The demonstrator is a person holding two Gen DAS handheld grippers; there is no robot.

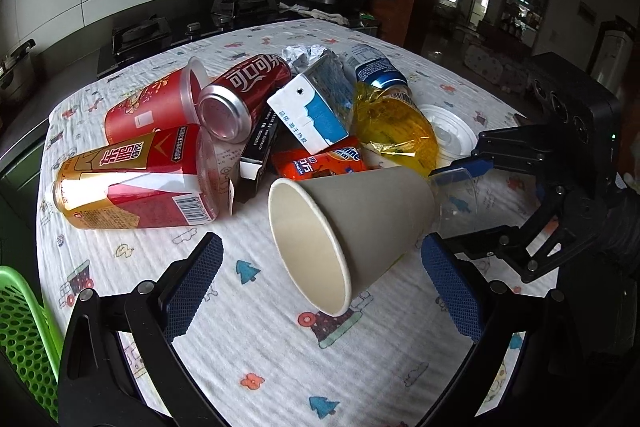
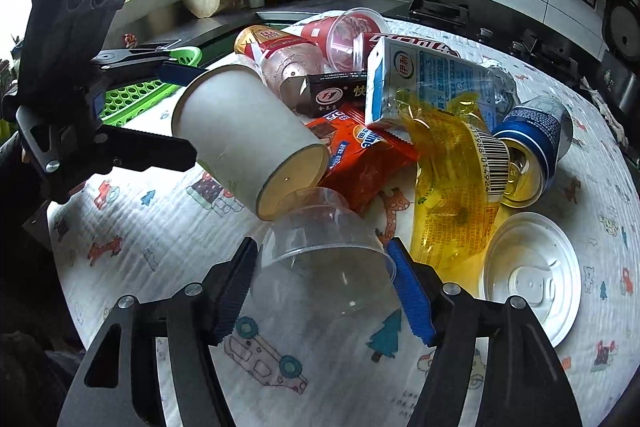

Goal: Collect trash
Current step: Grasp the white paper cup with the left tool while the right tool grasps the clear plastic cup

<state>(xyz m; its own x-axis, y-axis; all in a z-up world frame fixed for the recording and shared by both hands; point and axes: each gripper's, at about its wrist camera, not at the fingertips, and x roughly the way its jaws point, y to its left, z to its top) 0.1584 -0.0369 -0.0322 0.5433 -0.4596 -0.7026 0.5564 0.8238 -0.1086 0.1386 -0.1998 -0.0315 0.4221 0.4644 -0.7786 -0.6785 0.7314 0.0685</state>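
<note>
A pile of trash lies on the patterned tablecloth point(image 1: 260, 347). A grey paper cup point(image 1: 352, 227) lies on its side between the fingers of my open left gripper point(image 1: 324, 287), which shows in the right wrist view point(image 2: 176, 111) astride the same cup point(image 2: 248, 131). My right gripper point(image 2: 324, 291) has its pads against a clear plastic cup point(image 2: 324, 267) lying on its side; the left wrist view shows this gripper point(image 1: 444, 207) around that cup point(image 1: 456, 199). Behind lie a red cola can point(image 1: 244, 95), a milk carton point(image 1: 316, 103), a yellow wrapper point(image 1: 396, 127) and an orange snack packet point(image 1: 320, 163).
A green perforated basket point(image 1: 20, 339) sits at the table's left edge, also in the right wrist view point(image 2: 140, 91). A white plastic lid point(image 2: 532, 275) lies right of my right gripper. A blue can point(image 2: 536, 147), red cups and a gold bottle point(image 1: 132, 183) fill the pile. Kitchen counter behind.
</note>
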